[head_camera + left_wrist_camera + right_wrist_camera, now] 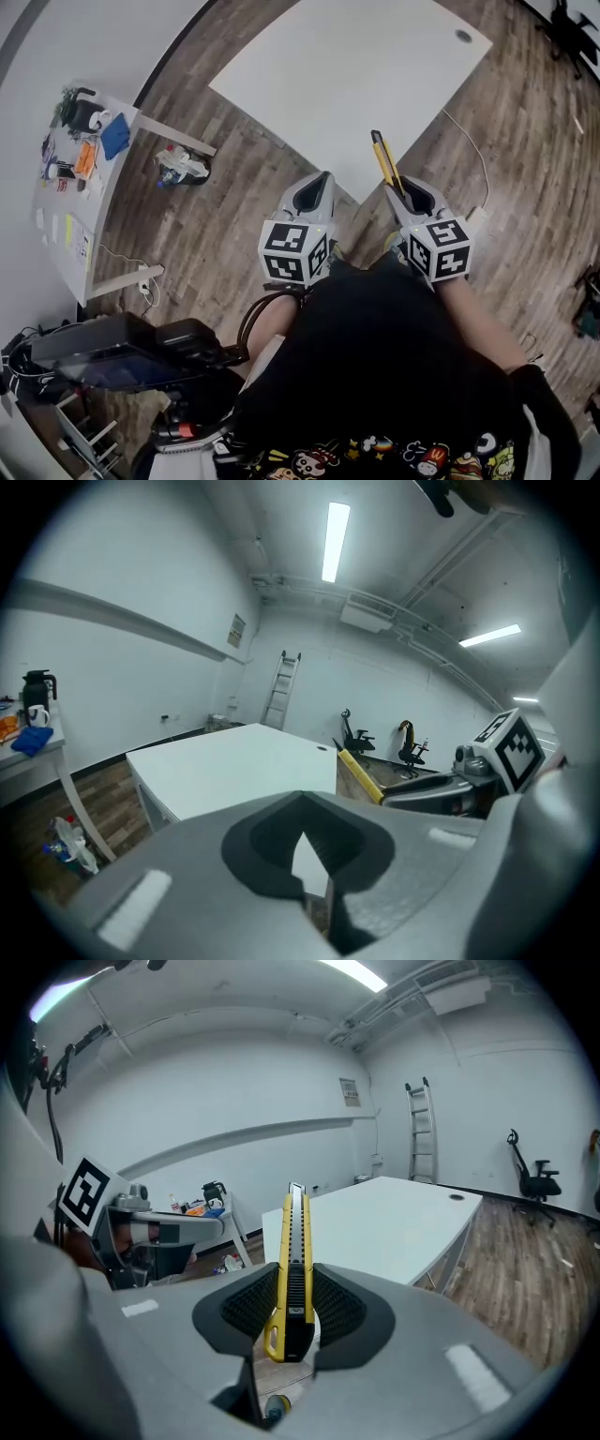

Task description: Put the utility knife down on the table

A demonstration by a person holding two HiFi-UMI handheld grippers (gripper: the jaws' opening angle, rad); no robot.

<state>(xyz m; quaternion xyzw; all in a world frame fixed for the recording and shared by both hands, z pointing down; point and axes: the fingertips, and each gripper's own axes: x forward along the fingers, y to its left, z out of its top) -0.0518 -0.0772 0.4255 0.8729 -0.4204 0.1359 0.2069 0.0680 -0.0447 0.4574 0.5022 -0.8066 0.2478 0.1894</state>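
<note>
A yellow and black utility knife [292, 1269] stands clamped between the ribbed pads of my right gripper [292, 1309], its tip pointing forward and up. In the head view the utility knife [383, 157] juts from the right gripper [412, 195] toward the near corner of the white table [347, 70]. My left gripper [314, 194] hangs beside it, short of the table's edge, jaws shut with nothing between them. From the left gripper [302, 869] view the knife [360, 774] shows at the right, and the white table [234, 771] lies ahead.
A second white table [70, 211] at the left carries a kettle, a blue cloth and small clutter. A bag of bottles [181, 167] lies on the wood floor beside it. A cable [473, 159] runs along the floor right of the big table. Office chairs [356, 735] and a ladder [282, 688] stand at the far wall.
</note>
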